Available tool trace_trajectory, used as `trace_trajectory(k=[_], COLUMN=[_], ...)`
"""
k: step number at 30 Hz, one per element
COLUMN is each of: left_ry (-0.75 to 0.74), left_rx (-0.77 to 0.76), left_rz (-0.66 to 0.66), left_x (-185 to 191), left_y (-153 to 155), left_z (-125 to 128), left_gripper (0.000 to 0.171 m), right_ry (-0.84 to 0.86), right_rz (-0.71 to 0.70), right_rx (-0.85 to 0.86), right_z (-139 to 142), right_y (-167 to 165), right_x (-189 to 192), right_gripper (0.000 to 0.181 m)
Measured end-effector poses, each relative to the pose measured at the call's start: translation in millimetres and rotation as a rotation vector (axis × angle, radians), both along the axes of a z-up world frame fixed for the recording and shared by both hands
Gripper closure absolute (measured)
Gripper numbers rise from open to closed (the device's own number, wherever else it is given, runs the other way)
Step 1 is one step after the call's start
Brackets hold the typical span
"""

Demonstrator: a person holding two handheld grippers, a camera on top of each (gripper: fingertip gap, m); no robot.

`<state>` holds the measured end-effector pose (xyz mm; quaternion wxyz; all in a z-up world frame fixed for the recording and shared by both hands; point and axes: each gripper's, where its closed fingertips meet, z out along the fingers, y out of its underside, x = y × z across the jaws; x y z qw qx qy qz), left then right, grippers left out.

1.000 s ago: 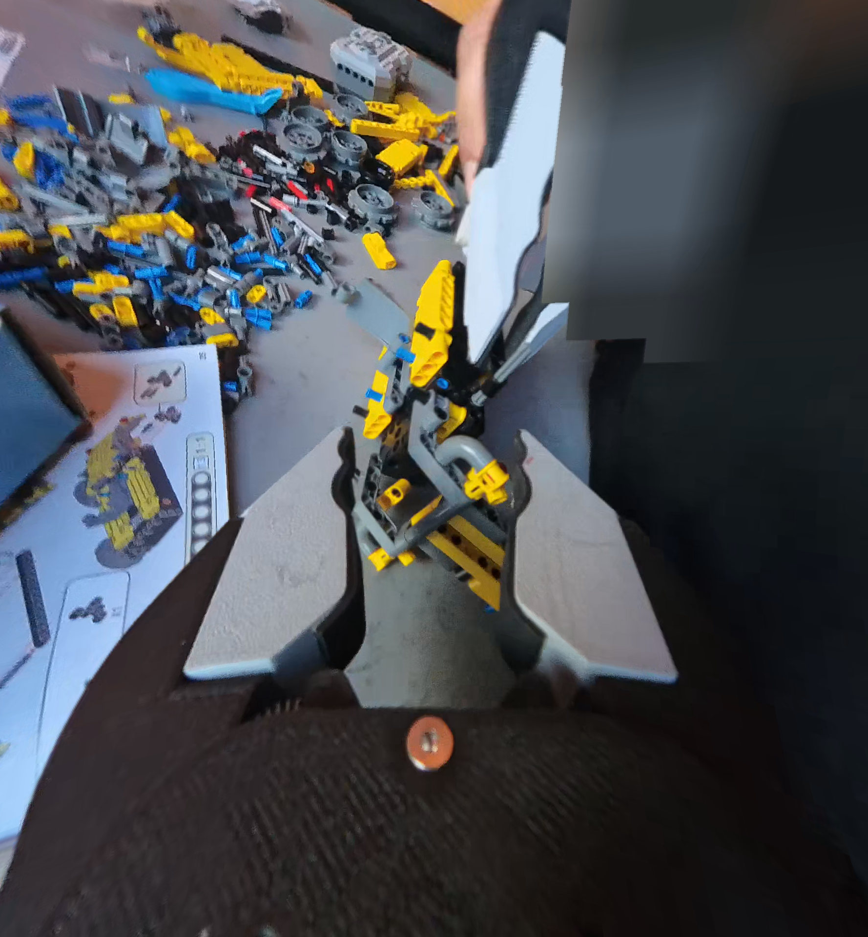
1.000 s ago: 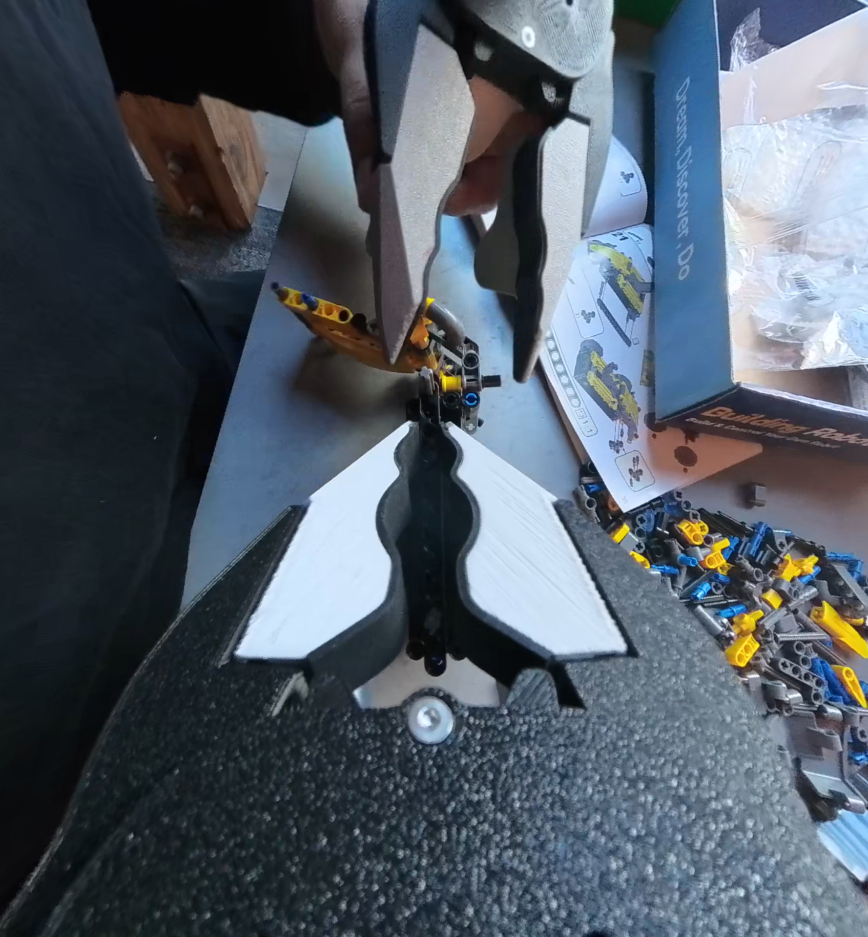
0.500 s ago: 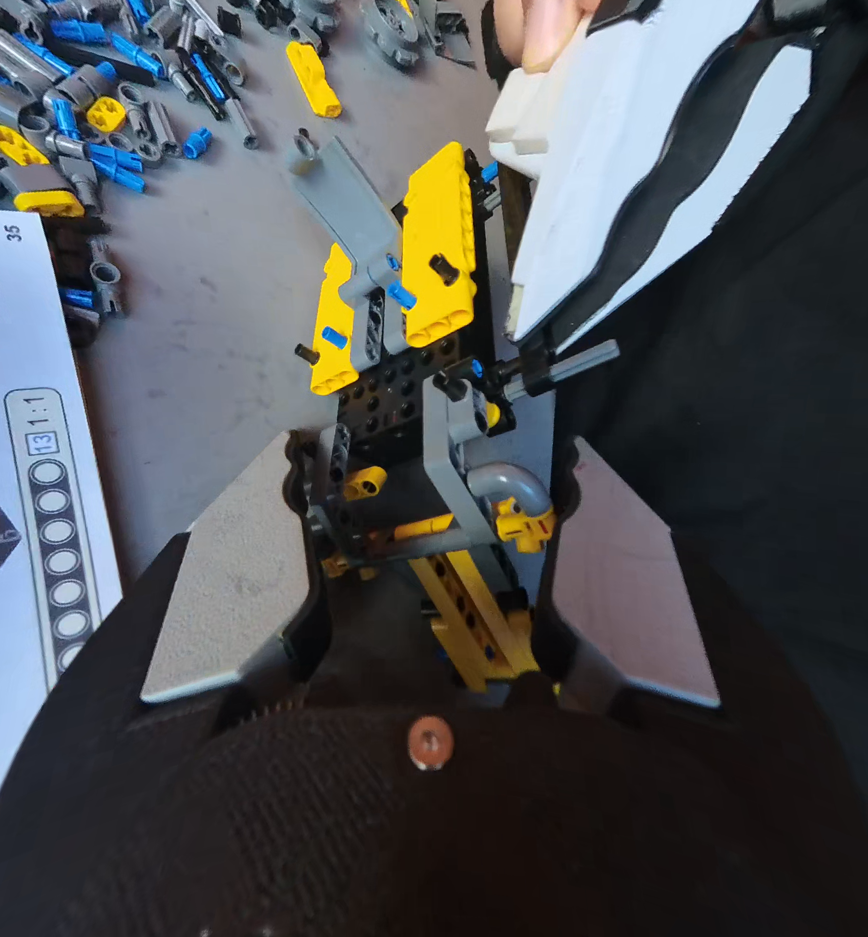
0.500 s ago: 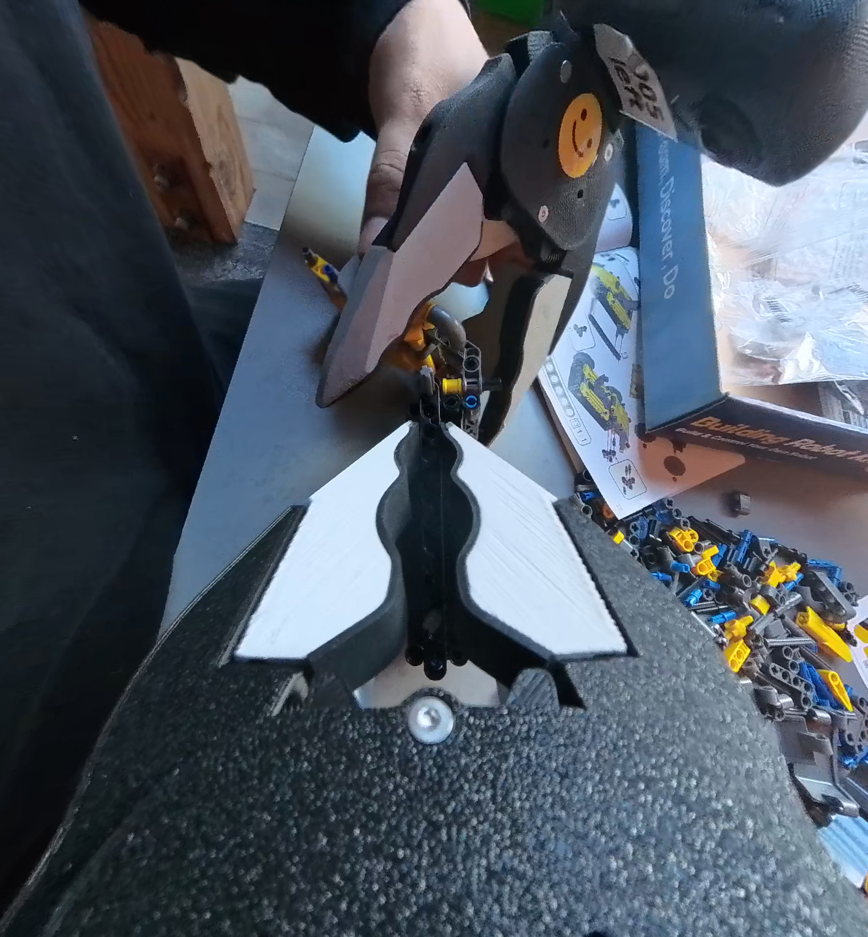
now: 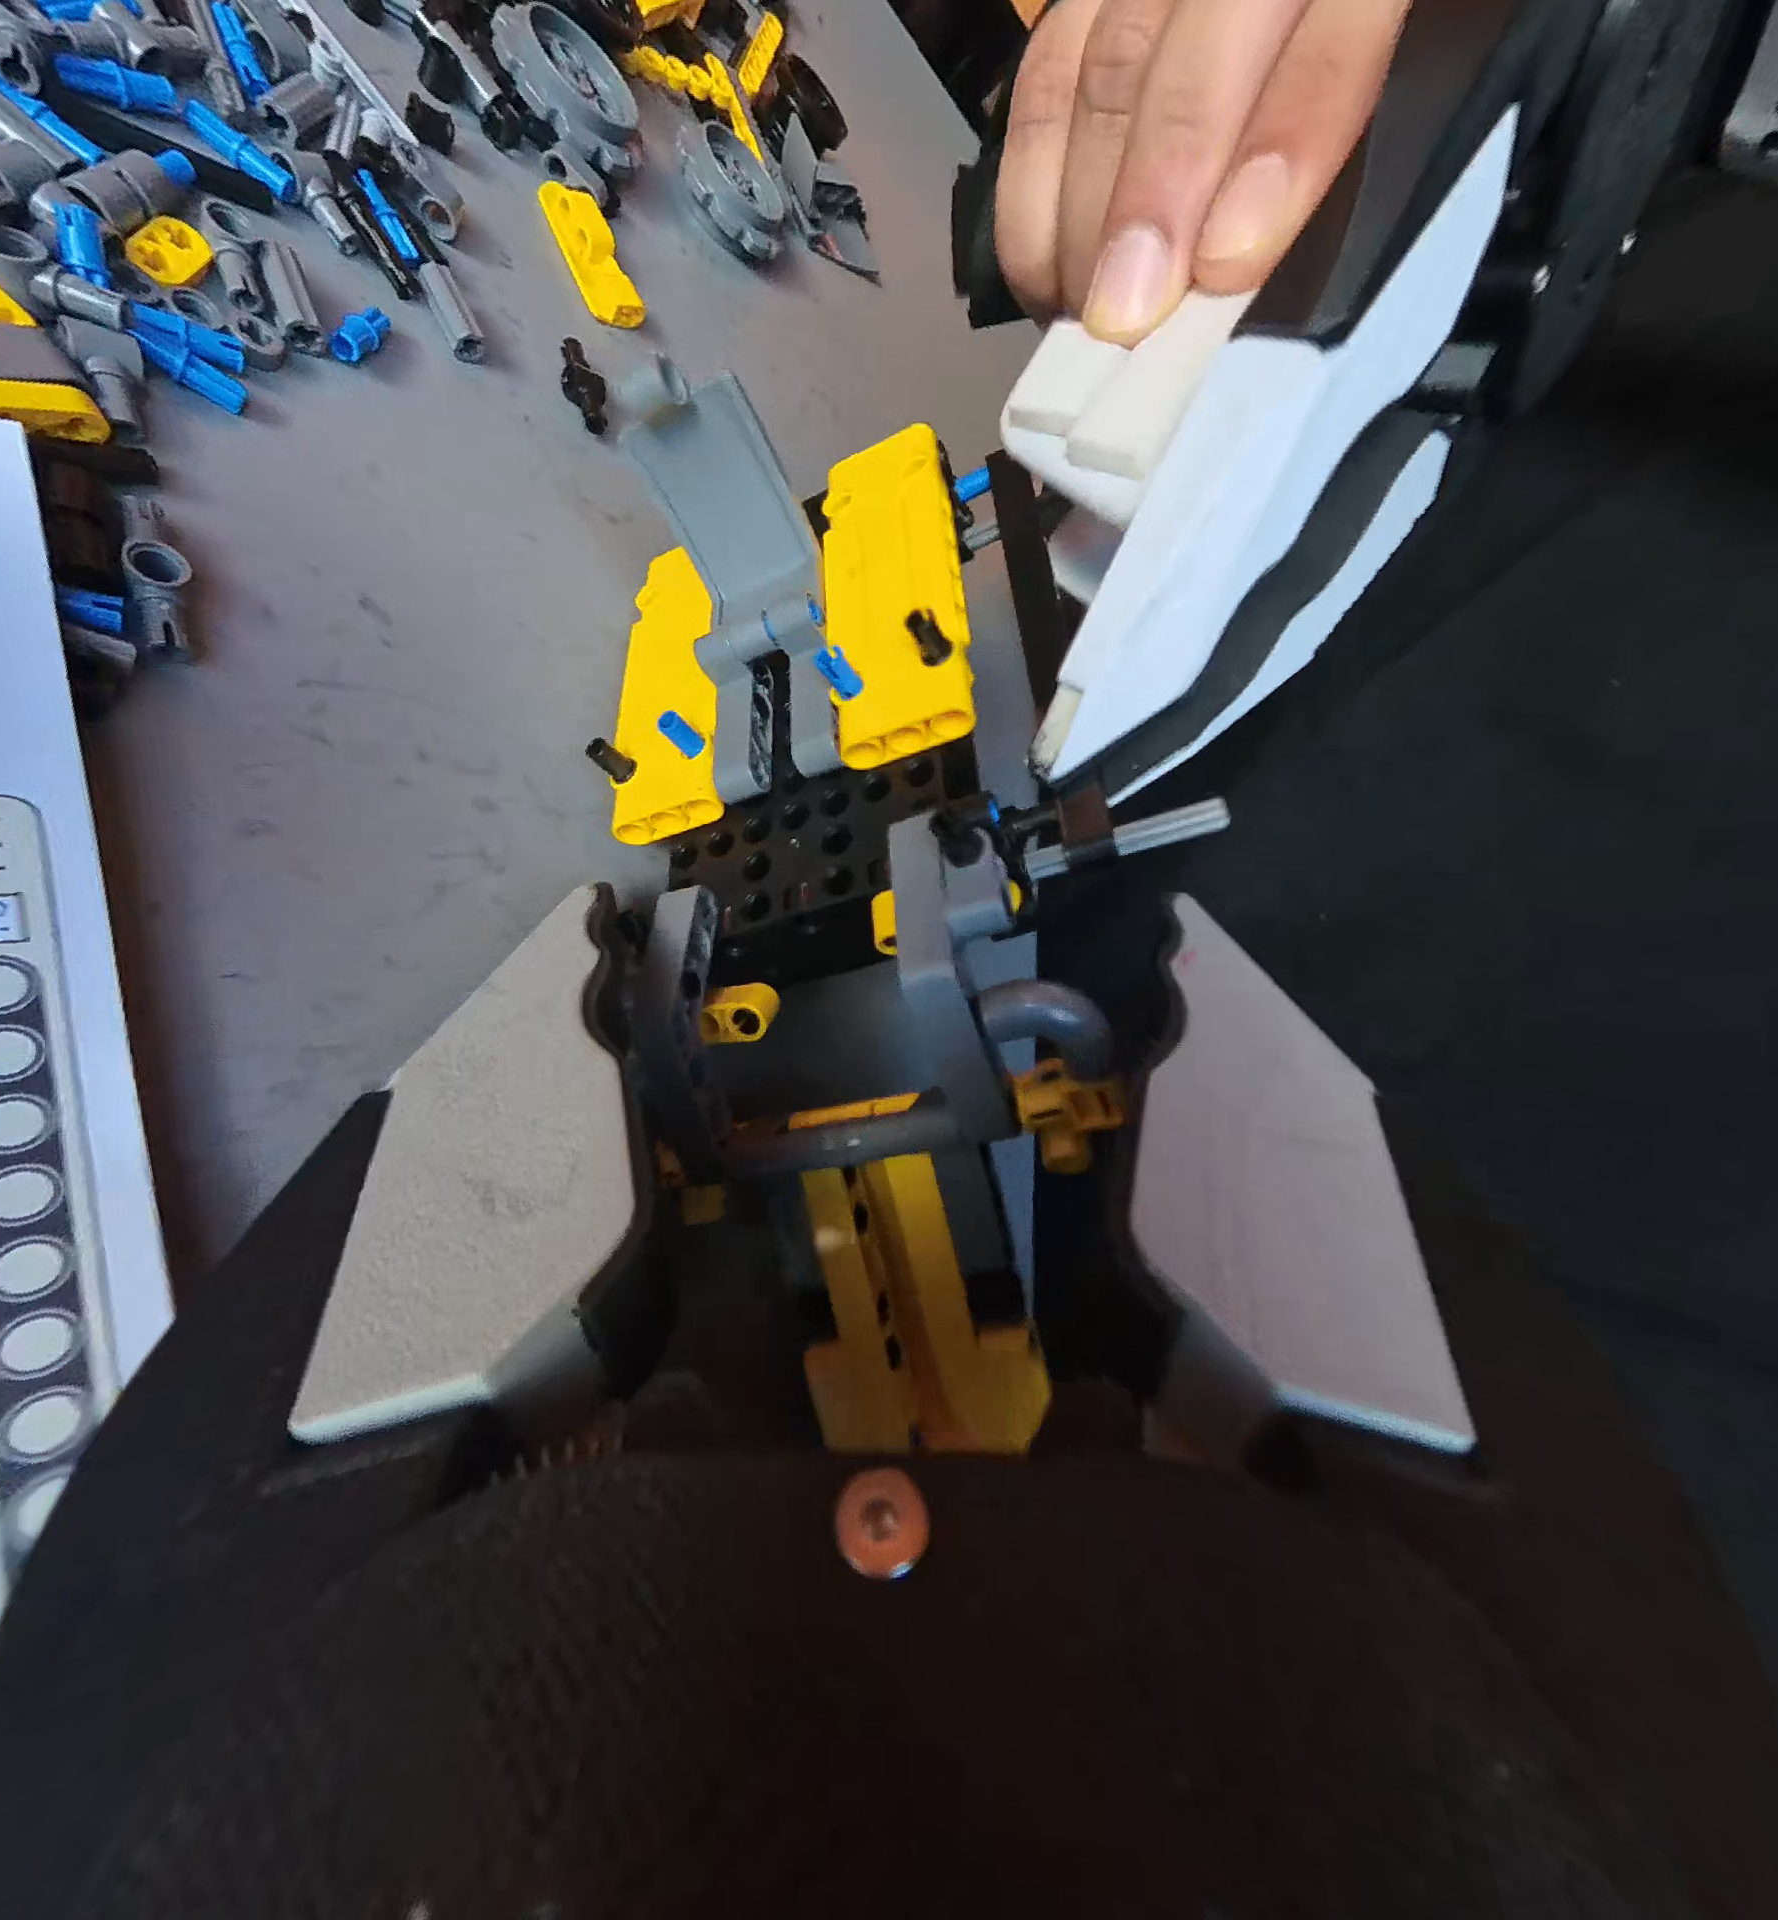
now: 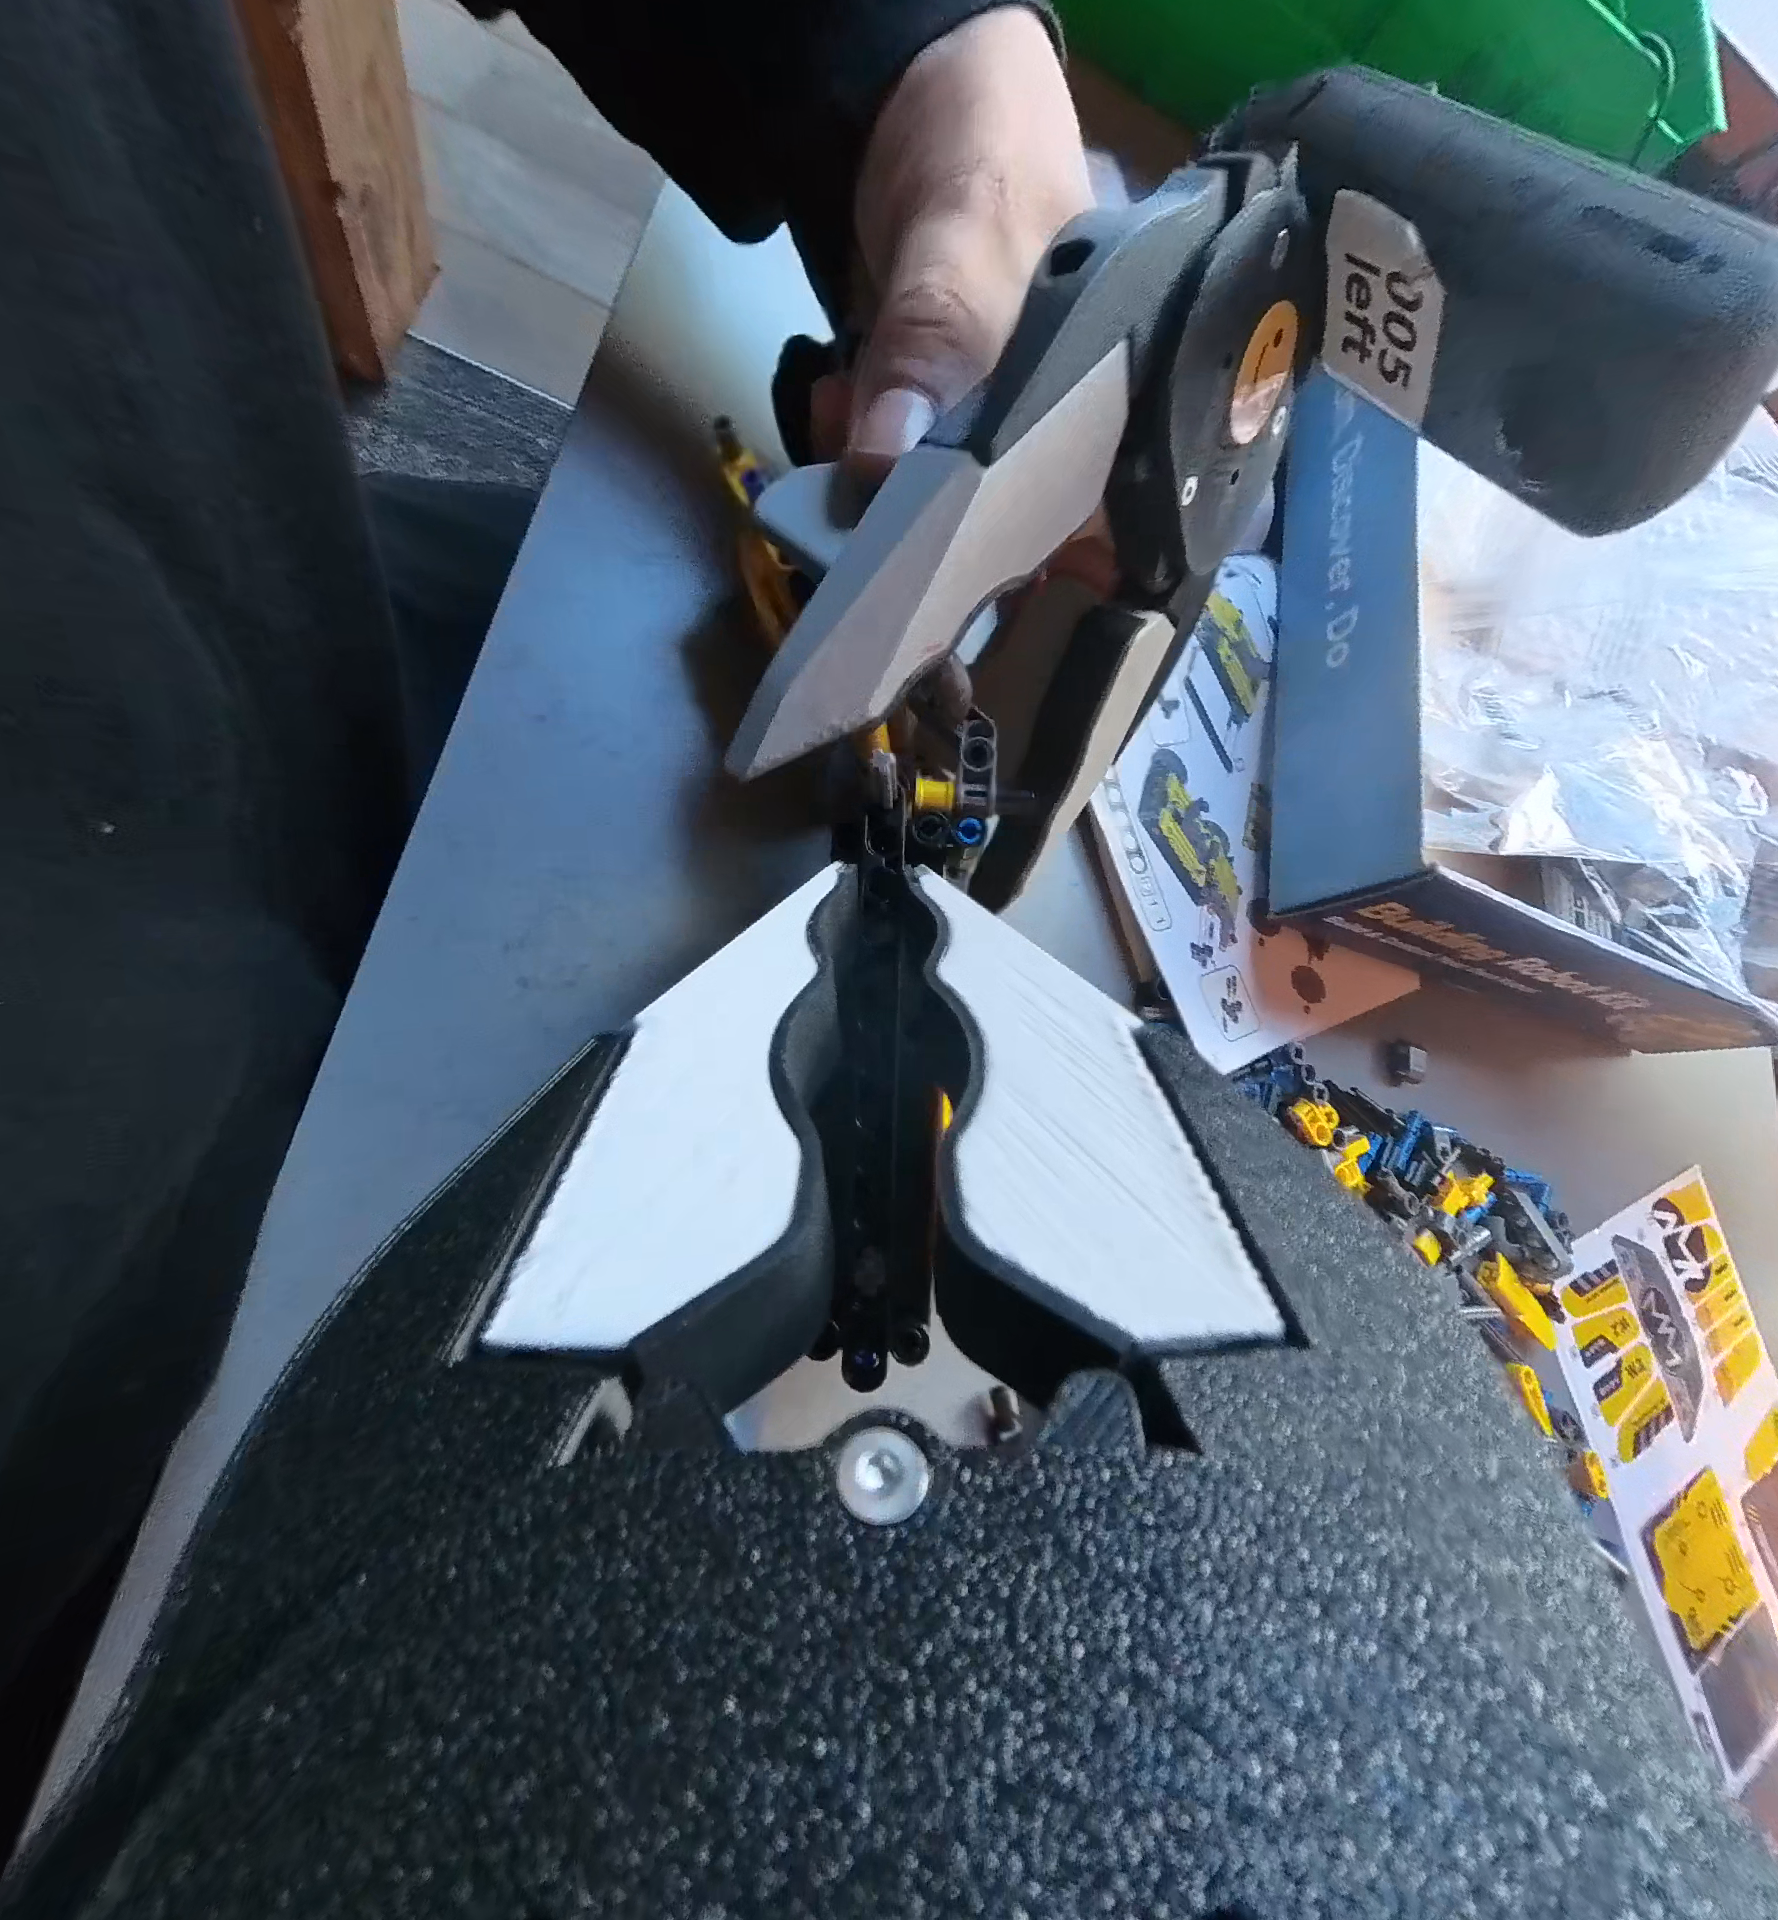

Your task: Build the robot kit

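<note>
With my left tool (image 5: 880,1049) clamped across the yellow-and-black brick assembly (image 5: 823,831) above the bench (image 5: 345,727) and my right tool (image 6: 890,1091) pinching its black beam (image 6: 880,1195), opposed twisting could pop pinned joints apart.

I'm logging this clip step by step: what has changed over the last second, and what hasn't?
The left gripper has slid further over the yellow, grey and black brick model, its fingers now flanking the model's rear frame, and has tilted lower toward the grey table. The right gripper stays shut on the model's black beam. The loose parts pile lies unchanged.
</note>
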<state>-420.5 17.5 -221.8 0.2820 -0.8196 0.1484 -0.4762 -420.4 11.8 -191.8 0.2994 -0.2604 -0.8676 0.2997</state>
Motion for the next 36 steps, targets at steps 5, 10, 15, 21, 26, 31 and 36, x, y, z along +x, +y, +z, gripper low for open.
trace_trajectory(k=[5,10,15,21,26,31,36], left_ry=[0.012,0.093,0.049,0.151,0.155,0.170,0.187], left_rx=[0.005,0.040,0.022,0.056,0.066,0.077,0.087], left_rz=[0.059,0.102,0.124,0.179,0.181,0.192,0.196], left_x=[2.7,3.0,4.0,3.3,3.9,5.6,6.5], left_y=[2.1,1.6,1.2,2.4,1.7,0.4,-0.1], left_z=[1.5,-4.2,-0.4,-6.0,-6.0,-6.6,-7.4], left_gripper=[0.074,0.081,0.075,0.080,0.082,0.083,0.083], right_ry=[0.021,0.062,0.066,0.066,0.080,0.089,0.091], right_rz=[0.013,0.005,-0.005,-0.013,-0.014,-0.022,-0.026], right_rx=[0.017,0.020,0.018,-0.014,-0.018,-0.009,0.026], right_z=[-0.7,-1.9,-1.7,-3.3,-3.8,-4.6,-6.0], right_y=[-2.6,-4.8,-4.0,-5.4,-5.8,-7.2,-7.5], right_x=[1.1,3.2,2.7,4.5,4.6,6.4,8.1], right_gripper=[0.173,0.173,0.173,0.173,0.173,0.172,0.172])
